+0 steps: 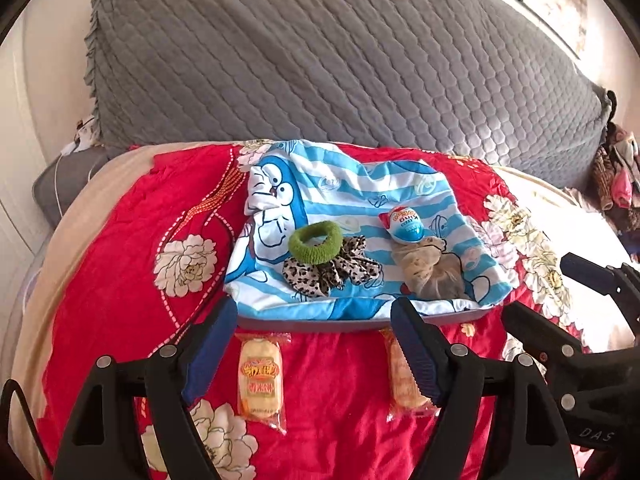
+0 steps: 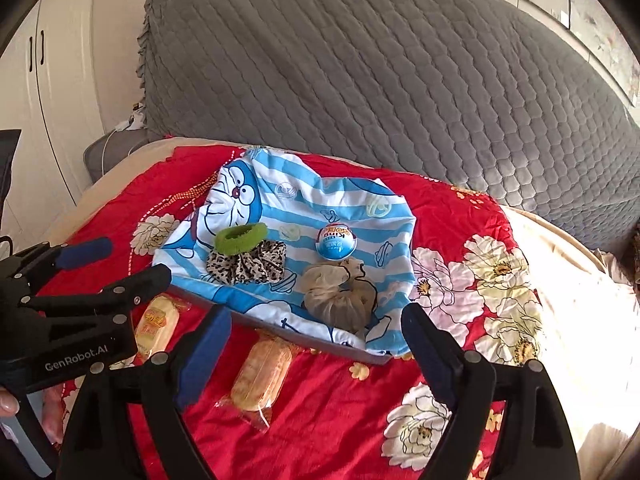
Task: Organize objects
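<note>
On the bed, a striped cartoon cloth (image 1: 352, 200) serves as the gathering spot, already carrying a green hair tie (image 1: 315, 241), a leopard scrunchie (image 1: 328, 270), a chocolate egg (image 1: 406, 224) and a beige pouch (image 1: 428, 276). Two wrapped snack cakes (image 1: 260, 380) (image 2: 262, 372) lie apart on the red quilt (image 1: 120, 240), just off the cloth's near edge, likely next to sort. The left gripper (image 1: 316, 356) and right gripper (image 2: 316, 356) hover above them, jaws spread and empty.

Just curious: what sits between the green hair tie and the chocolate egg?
Only bare striped cloth between the green hair tie and the chocolate egg, clearest in the right wrist view.
</note>
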`<state>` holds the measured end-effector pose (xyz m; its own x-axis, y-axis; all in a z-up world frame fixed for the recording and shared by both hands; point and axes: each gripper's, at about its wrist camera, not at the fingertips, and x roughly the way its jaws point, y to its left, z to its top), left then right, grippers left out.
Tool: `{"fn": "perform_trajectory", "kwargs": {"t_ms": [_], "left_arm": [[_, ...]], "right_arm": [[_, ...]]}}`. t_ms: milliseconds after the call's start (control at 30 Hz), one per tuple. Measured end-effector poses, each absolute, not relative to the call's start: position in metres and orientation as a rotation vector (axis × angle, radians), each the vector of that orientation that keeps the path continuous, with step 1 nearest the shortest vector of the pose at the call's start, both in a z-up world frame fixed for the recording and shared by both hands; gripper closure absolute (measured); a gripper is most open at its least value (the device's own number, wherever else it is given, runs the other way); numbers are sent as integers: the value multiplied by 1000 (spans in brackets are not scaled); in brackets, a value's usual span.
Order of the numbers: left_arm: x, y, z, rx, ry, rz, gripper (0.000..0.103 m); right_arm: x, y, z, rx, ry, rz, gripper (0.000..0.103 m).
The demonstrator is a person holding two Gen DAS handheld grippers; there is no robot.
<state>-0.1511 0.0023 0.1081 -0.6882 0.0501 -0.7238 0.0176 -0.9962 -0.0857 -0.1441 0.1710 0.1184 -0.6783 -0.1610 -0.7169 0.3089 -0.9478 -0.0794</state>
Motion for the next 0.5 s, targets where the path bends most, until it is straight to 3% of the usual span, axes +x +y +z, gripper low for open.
{"fn": "perform_trajectory", "kwargs": {"t_ms": [500], "left_arm": [[-122,-4,118,-1213,-148,2874,19]], "right_arm": [[-103,176,127,1084,306,-2671,13]]}}
